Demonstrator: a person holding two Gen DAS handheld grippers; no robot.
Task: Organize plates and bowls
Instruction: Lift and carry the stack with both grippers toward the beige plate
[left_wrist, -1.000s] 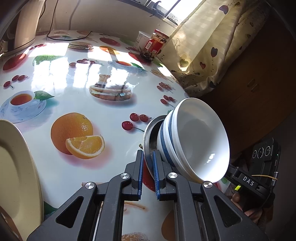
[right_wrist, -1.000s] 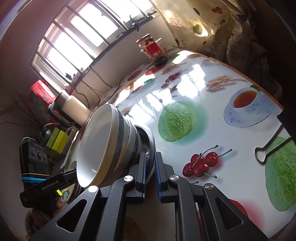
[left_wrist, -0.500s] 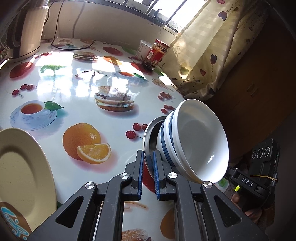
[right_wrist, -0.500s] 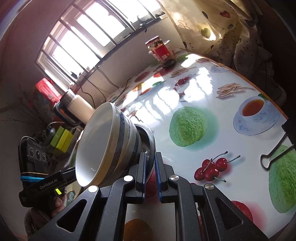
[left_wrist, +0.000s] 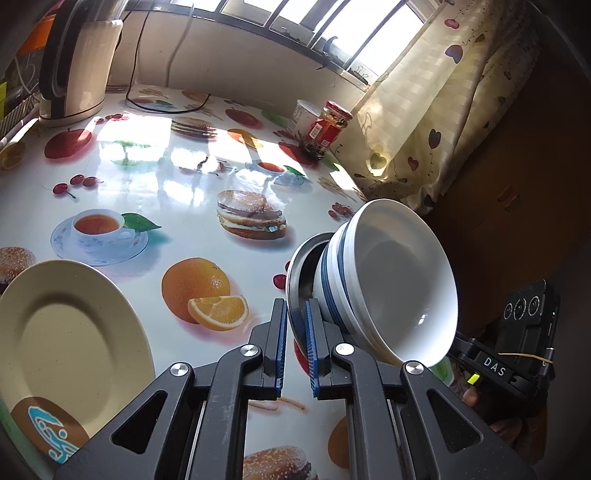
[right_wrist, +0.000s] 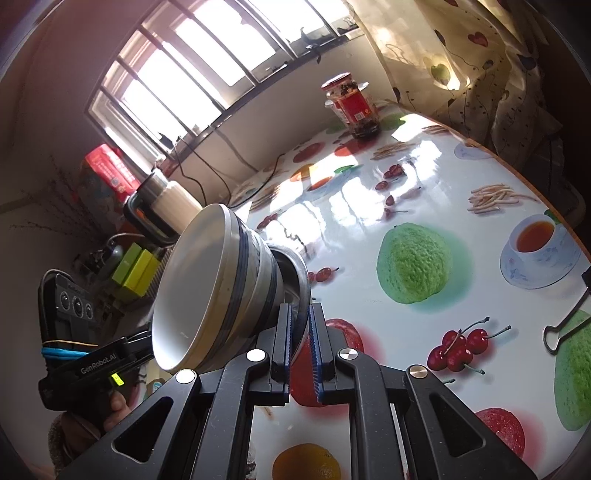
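Note:
A stack of white bowls with blue bands (left_wrist: 399, 288) sits nested in a steel bowl (left_wrist: 295, 273), all tipped on its side in the air above the table. My left gripper (left_wrist: 295, 332) is shut on the steel bowl's rim. My right gripper (right_wrist: 300, 332) is shut on the opposite side of the same rim (right_wrist: 299, 280), with the white bowls (right_wrist: 207, 291) opening to its left. A cream plate (left_wrist: 70, 339) with a blue and brown mark lies on the table at the left of the left wrist view.
The table (left_wrist: 177, 192) has a glossy fruit-print cloth. A kettle (left_wrist: 77, 74) stands at the back left, a red-lidded jar (left_wrist: 328, 129) and a white tub (left_wrist: 303, 114) at the back. A curtain (left_wrist: 424, 110) hangs on the right. A binder clip (right_wrist: 561, 328) lies near the right edge.
Both grippers have lifted the bowl stack higher and pulled back. More of the table, the plate and the kettle now show. The grip is unchanged.

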